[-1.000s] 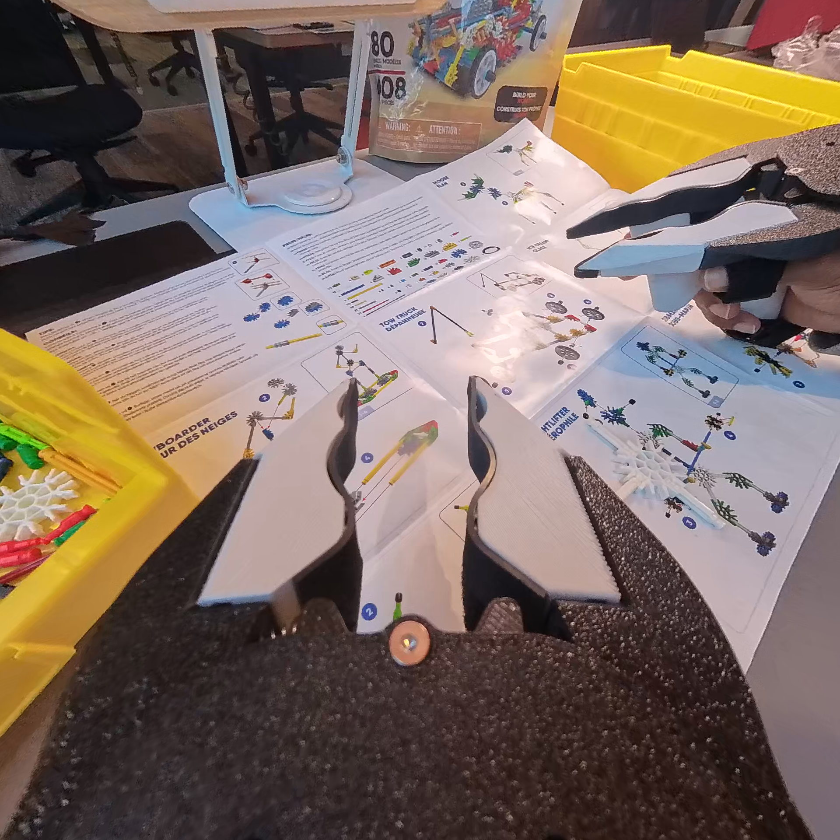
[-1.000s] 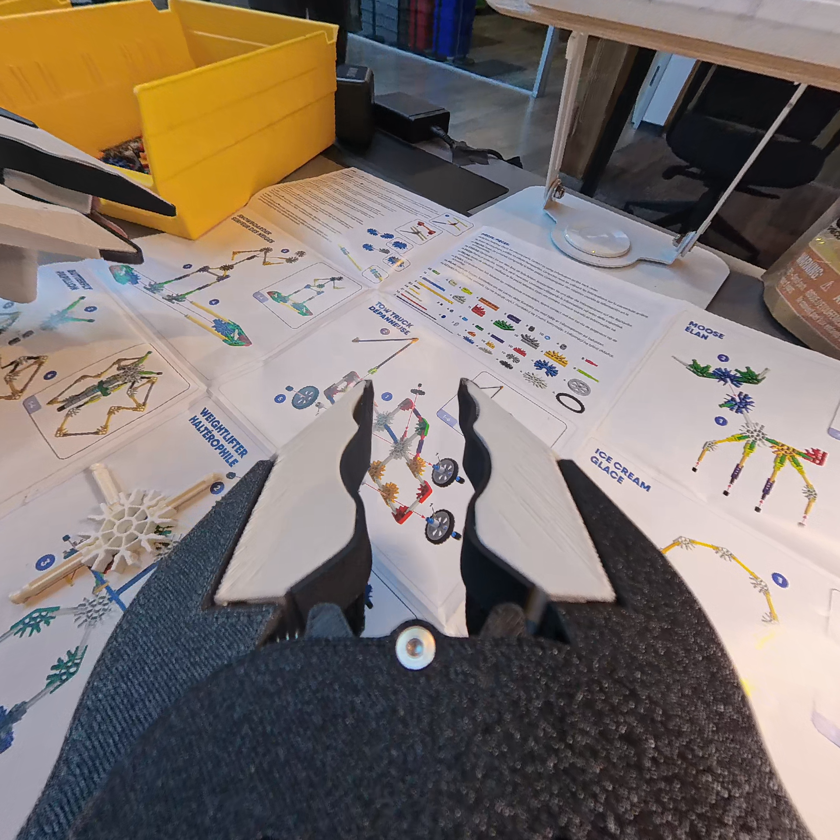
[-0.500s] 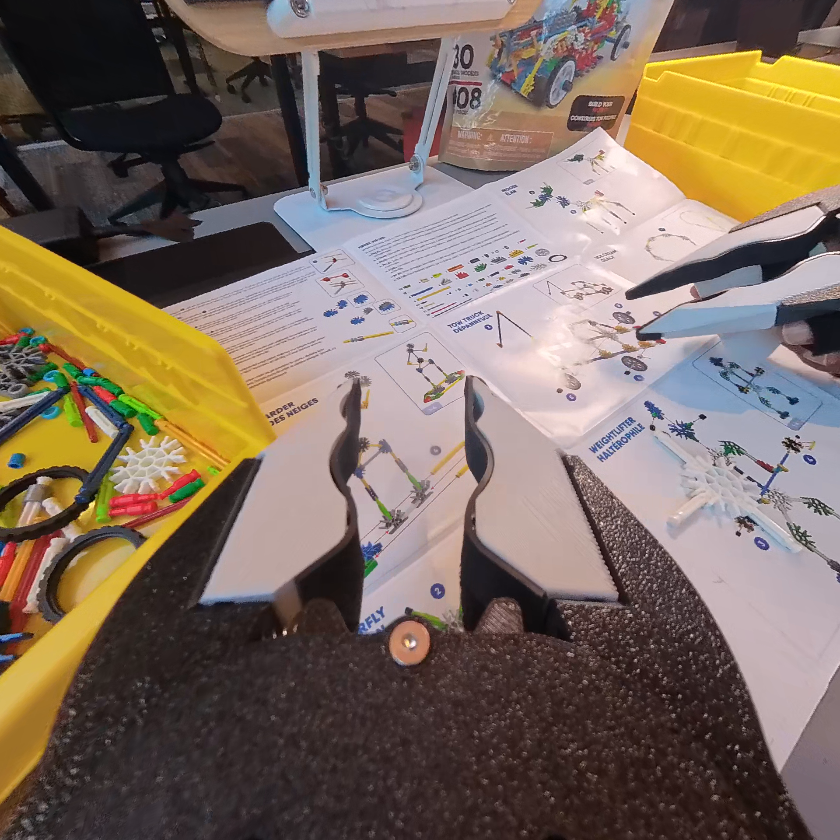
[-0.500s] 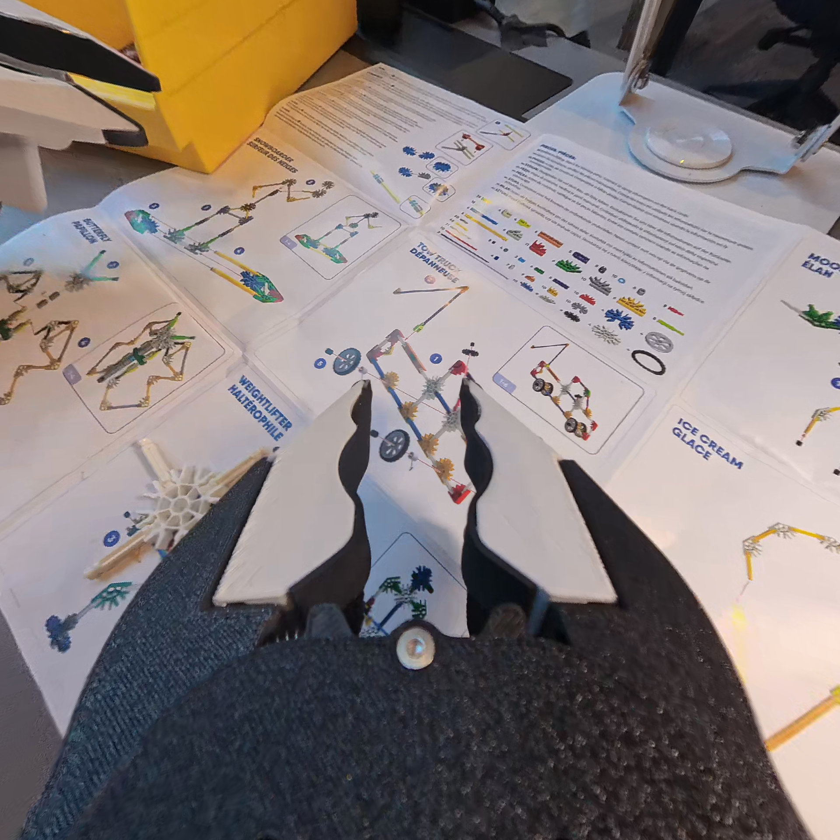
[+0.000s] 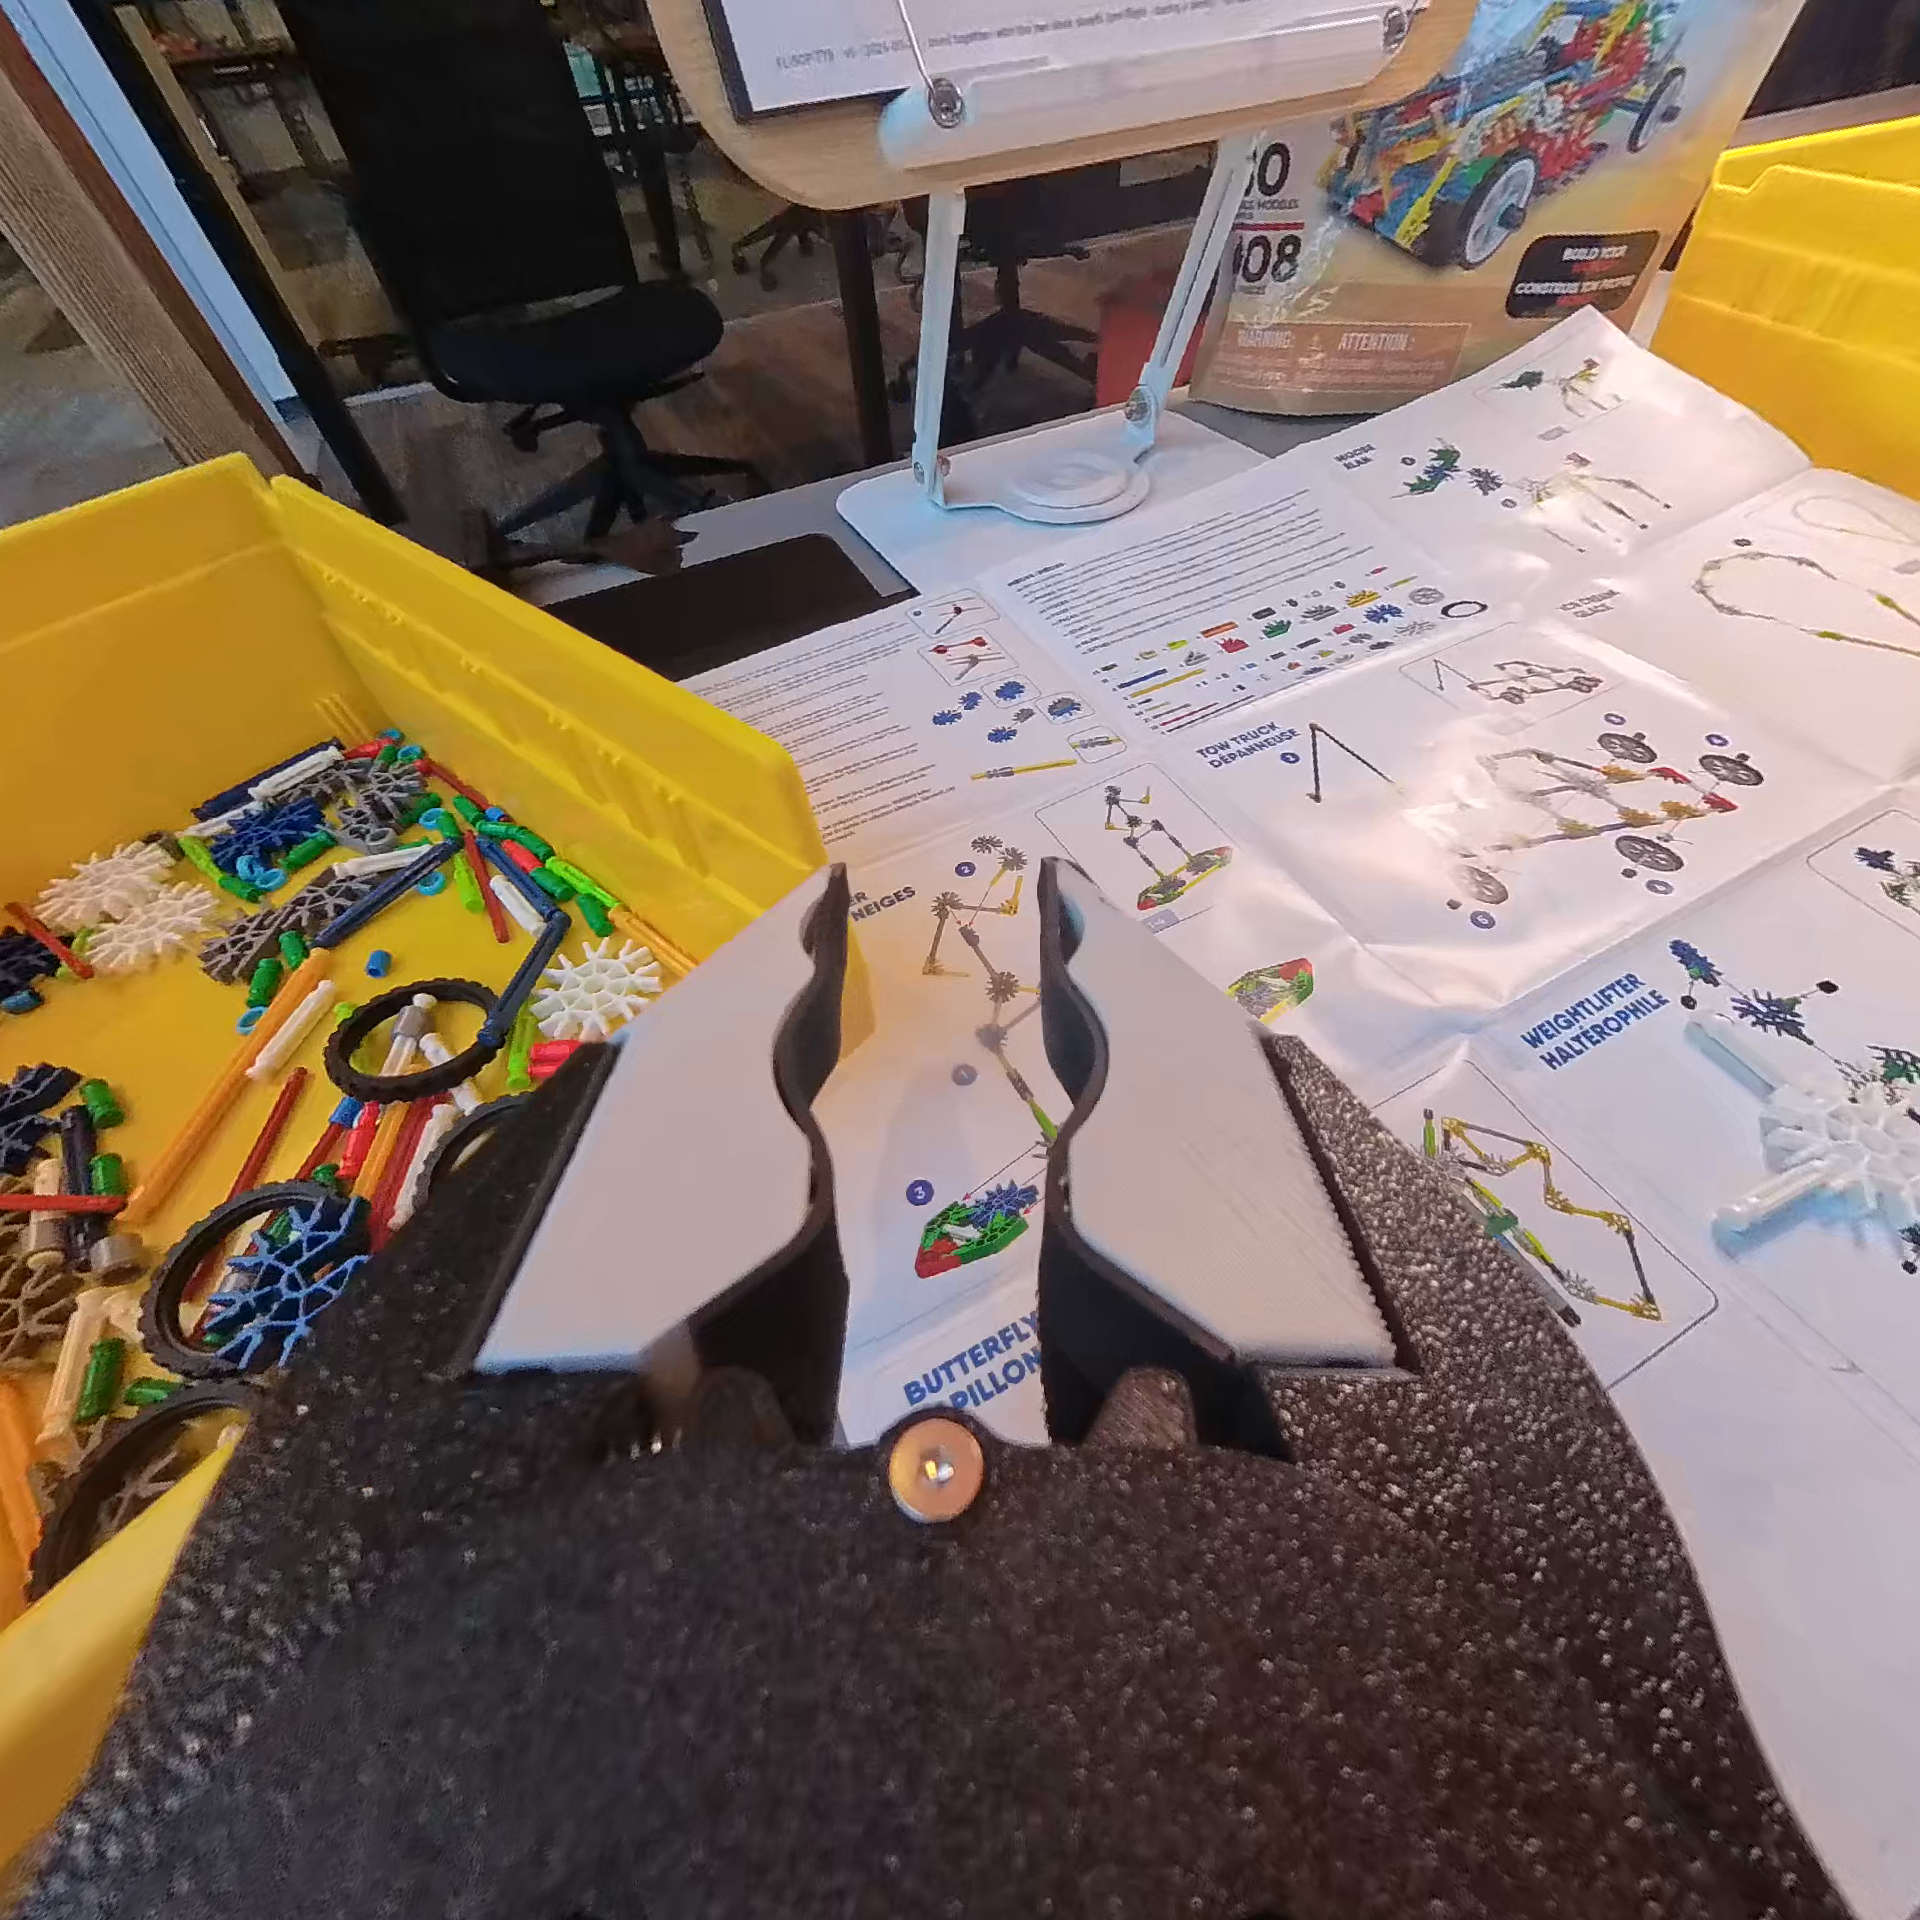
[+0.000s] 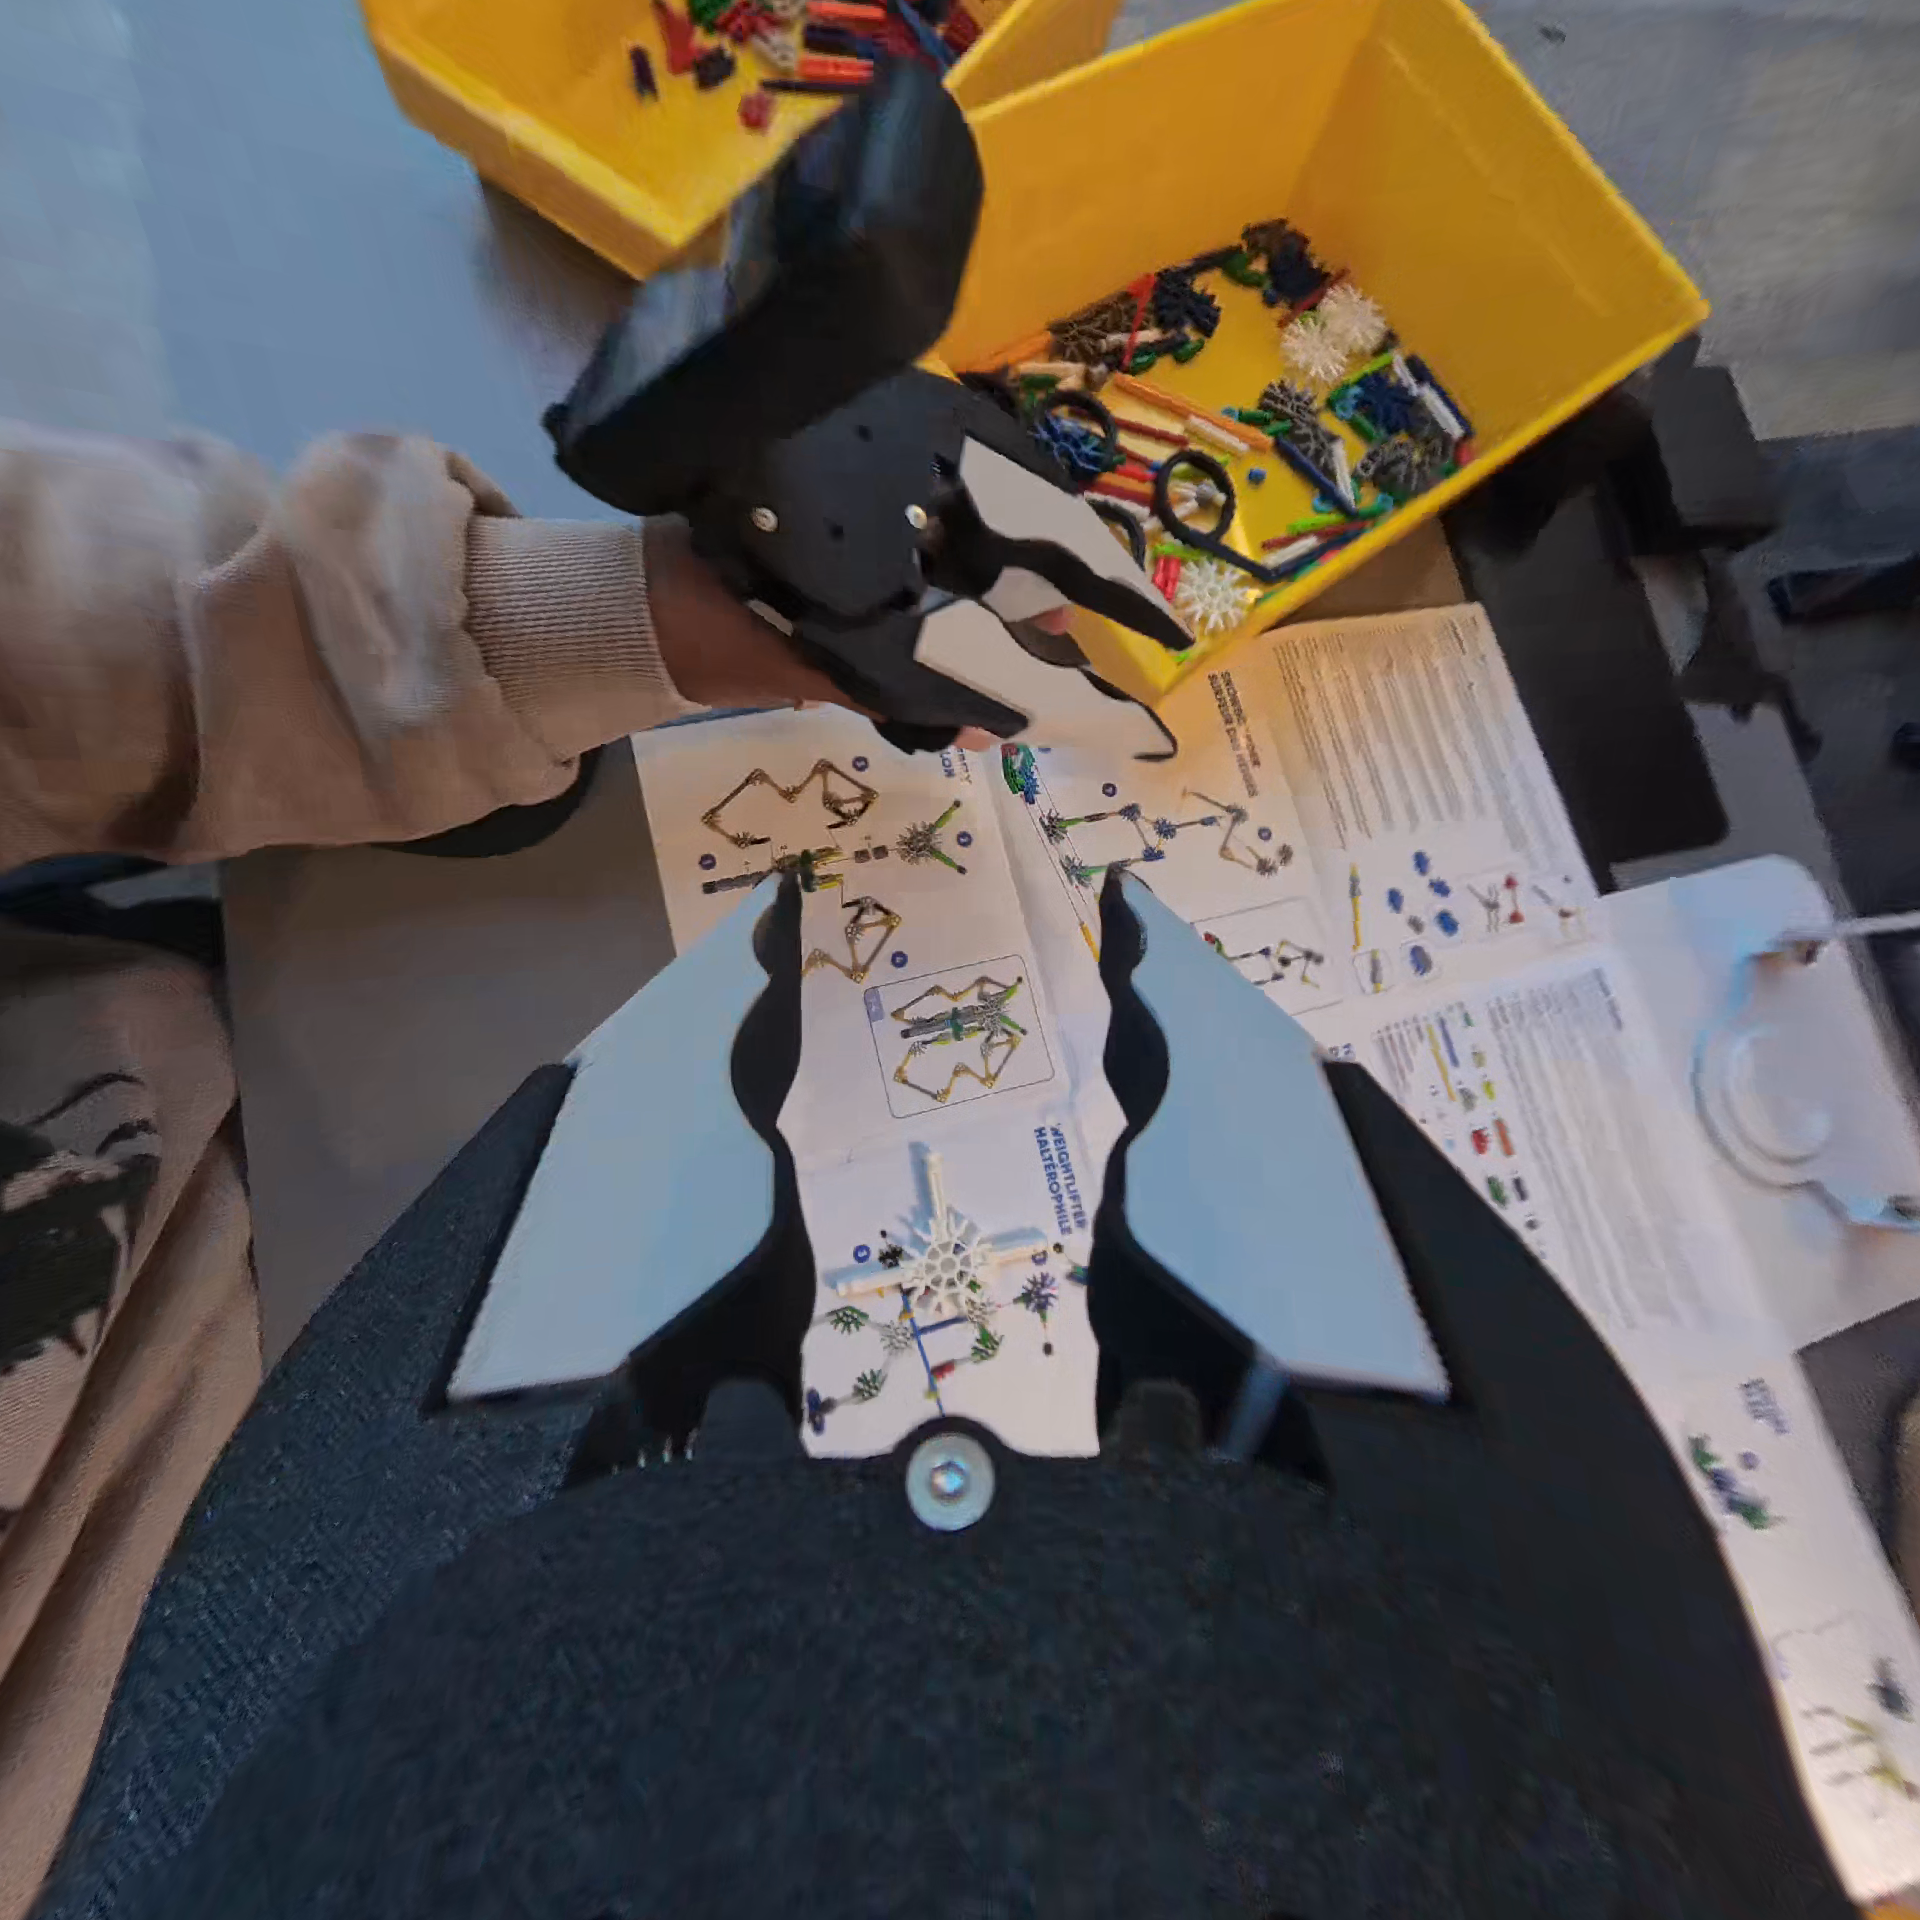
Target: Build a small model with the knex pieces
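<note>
Yellow bin [image 5: 582, 727] of toy rods, wheels and snowflake connectors at nine o'clock of the left gripper [image 5: 940, 894]
Both grippers are spread and empty over the instruction sheet [image 5: 1382, 935] on the grey counter [image 6: 416, 987]; the right gripper [image 6: 945, 894] hangs above a white snowflake piece [image 6: 943, 1262] with white rods, the left gripper just beside the bin's corner at twelve o'clock

We see a grey tabletop [image 6: 312, 260] under warm light, a white lamp base [image 5: 1049, 488] on it, a black office chair [image 5: 540, 312] on wood flooring [image 5: 436, 457] behind, plus a wooden board [image 5: 831, 166] overhead.
</note>
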